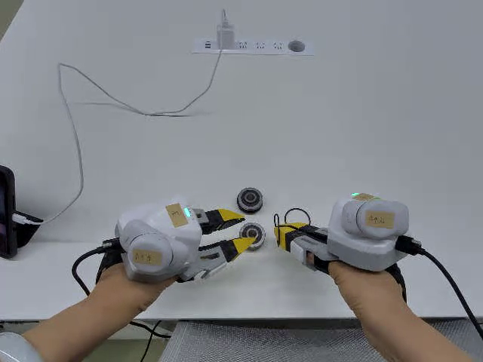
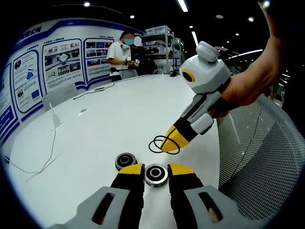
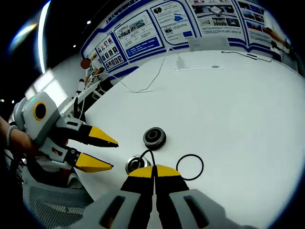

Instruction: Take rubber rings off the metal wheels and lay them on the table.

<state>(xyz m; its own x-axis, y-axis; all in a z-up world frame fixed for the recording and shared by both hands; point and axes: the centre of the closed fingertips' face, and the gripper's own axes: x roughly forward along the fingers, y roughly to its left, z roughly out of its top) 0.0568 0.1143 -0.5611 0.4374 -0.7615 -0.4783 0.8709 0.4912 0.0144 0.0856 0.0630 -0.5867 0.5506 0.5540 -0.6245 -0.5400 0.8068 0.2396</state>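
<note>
Right now the right gripper (image 3: 154, 170) pinches a thin black rubber ring (image 3: 147, 152) in its clenched tips. The small silver metal wheel (image 2: 156, 175) sits between the left gripper's (image 2: 156, 168) spread fingers. Clamp the wheel first, then peel gently away.

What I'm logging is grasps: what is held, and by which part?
Right gripper pinches a rubber ring at one spot of its band; left gripper holds nothing.
</note>
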